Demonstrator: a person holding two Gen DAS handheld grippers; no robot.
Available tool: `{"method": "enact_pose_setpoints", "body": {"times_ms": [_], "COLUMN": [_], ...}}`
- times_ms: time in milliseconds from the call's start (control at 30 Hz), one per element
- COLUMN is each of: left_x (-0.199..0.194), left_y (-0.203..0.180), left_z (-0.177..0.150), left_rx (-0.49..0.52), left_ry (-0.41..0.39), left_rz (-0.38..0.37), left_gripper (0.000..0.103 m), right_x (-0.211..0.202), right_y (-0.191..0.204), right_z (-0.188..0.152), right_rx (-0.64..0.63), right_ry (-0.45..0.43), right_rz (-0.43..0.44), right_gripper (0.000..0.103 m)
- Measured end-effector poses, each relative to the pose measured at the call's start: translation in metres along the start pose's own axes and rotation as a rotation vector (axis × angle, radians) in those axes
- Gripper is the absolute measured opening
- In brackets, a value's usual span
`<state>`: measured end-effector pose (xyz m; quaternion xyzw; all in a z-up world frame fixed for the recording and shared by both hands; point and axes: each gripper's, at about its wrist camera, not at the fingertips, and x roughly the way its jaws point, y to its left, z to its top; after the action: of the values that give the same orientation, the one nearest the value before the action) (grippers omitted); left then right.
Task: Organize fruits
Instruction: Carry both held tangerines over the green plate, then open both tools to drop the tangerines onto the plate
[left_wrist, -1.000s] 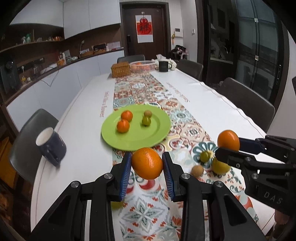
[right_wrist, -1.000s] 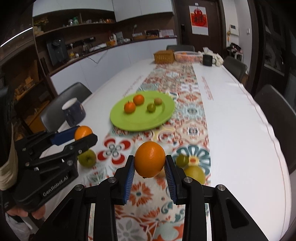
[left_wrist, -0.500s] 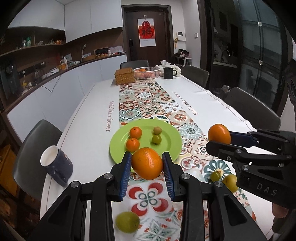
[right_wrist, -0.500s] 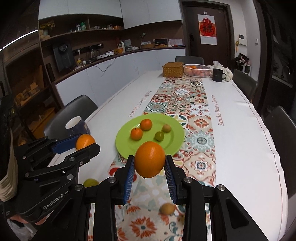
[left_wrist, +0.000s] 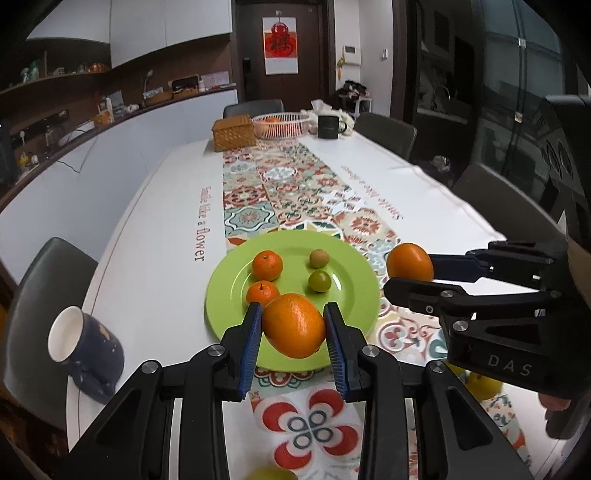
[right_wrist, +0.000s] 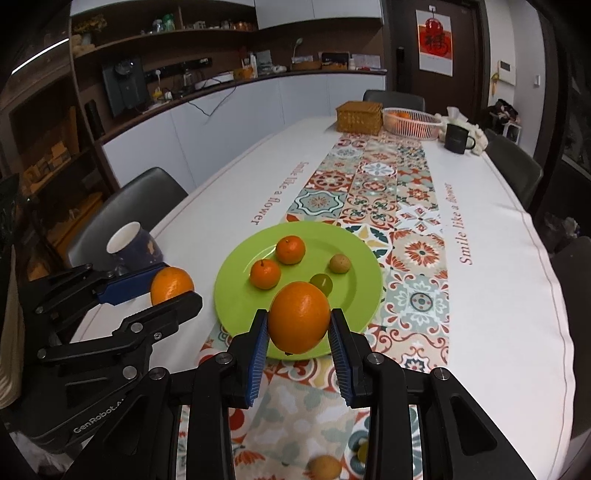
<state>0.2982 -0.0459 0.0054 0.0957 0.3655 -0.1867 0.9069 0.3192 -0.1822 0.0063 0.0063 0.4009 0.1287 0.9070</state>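
My left gripper (left_wrist: 294, 334) is shut on a large orange (left_wrist: 294, 325), held above the near rim of the green plate (left_wrist: 229, 295). My right gripper (right_wrist: 298, 338) is shut on a second large orange (right_wrist: 299, 316), over the same plate (right_wrist: 236, 295) from its near side. On the plate lie two small tangerines (left_wrist: 267, 264) and two small green-brown fruits (left_wrist: 319, 280). Each gripper appears in the other's view: the right one (left_wrist: 410, 275) with its orange at the plate's right, the left one (right_wrist: 173, 290) with its orange at the plate's left.
A dark blue mug (left_wrist: 86, 341) stands left of the plate near the table edge. Loose fruits lie on the patterned runner close by: a green one (left_wrist: 271, 473), yellow ones (left_wrist: 484, 384), a brown one (right_wrist: 325, 467). A wicker box (left_wrist: 233, 132), white basket (left_wrist: 280, 124) and black mug (left_wrist: 328, 126) stand at the far end.
Both grippers have moved forward along the table with their oranges, from over the loose fruits on the runner to the plate's near edge. Grips are unchanged.
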Motion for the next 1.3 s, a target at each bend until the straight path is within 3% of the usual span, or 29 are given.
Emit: {"method": "enact_pose_setpoints", "body": {"times_ms": [400, 700, 767, 867, 1033, 1133, 1300], "left_x": [0.061, 0.074, 0.072, 0.060, 0.035, 0.019, -0.012], "left_y": [0.017, 0.015, 0.016, 0.016, 0.014, 0.007, -0.006], "left_z": [-0.006, -0.012, -0.012, -0.011, -0.015, -0.017, -0.021], "left_rx": [-0.002, 0.022, 0.023, 0.023, 0.005, 0.005, 0.006], "left_ry": [0.143, 0.180, 0.175, 0.149, 0.117, 0.099, 0.056], "left_rz": [-0.020, -0.018, -0.005, 0.022, 0.041, 0.064, 0.066], "left_gripper": [0.034, 0.037, 0.056, 0.057, 0.063, 0.070, 0.078], "right_x": [0.062, 0.086, 0.085, 0.077, 0.045, 0.024, -0.011], "right_y": [-0.012, -0.013, -0.013, -0.014, -0.015, -0.013, -0.011], "right_z": [0.009, 0.005, 0.005, 0.006, 0.000, -0.004, -0.012], "right_rx": [0.007, 0.000, 0.003, 0.006, 0.001, -0.007, -0.031], "right_ry": [0.143, 0.200, 0.191, 0.168, 0.099, 0.056, 0.003], "right_rz": [0.005, 0.007, 0.013, -0.023, -0.055, -0.088, -0.106], "right_gripper": [0.034, 0.034, 0.034, 0.046, 0.047, 0.058, 0.058]}}
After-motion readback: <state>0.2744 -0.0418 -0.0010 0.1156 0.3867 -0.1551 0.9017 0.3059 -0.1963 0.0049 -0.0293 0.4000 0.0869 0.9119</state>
